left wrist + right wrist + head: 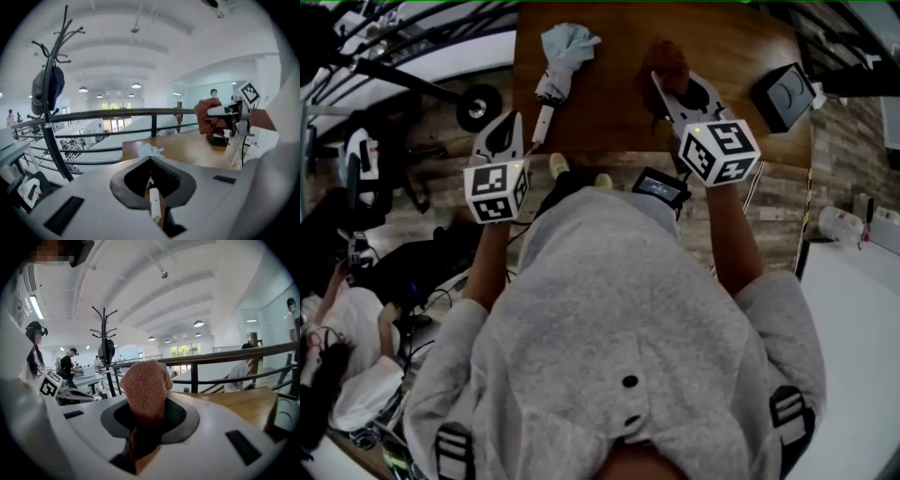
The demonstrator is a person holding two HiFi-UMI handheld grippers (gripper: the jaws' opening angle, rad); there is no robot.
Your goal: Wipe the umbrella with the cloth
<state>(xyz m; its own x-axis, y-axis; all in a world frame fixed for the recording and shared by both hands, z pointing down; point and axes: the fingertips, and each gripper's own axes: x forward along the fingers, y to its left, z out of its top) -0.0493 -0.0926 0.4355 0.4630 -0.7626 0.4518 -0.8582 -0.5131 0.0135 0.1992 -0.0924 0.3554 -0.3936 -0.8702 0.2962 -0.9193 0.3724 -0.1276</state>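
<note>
A folded light-blue umbrella with a white handle lies on the wooden table, handle towards me. My left gripper hovers just left of the handle with its jaws shut and nothing clamped. In the left gripper view the handle shows through the slot below the jaws, and the umbrella's canopy lies beyond them. My right gripper is shut on a reddish-brown cloth, held above the table to the right of the umbrella. The cloth stands up bunched out of the right jaws.
A black box sits on the table's right end. A dark railing runs behind the table, with a coat rack to its left. A small black device hangs at my waist. Other people sit at desks on the lower floor.
</note>
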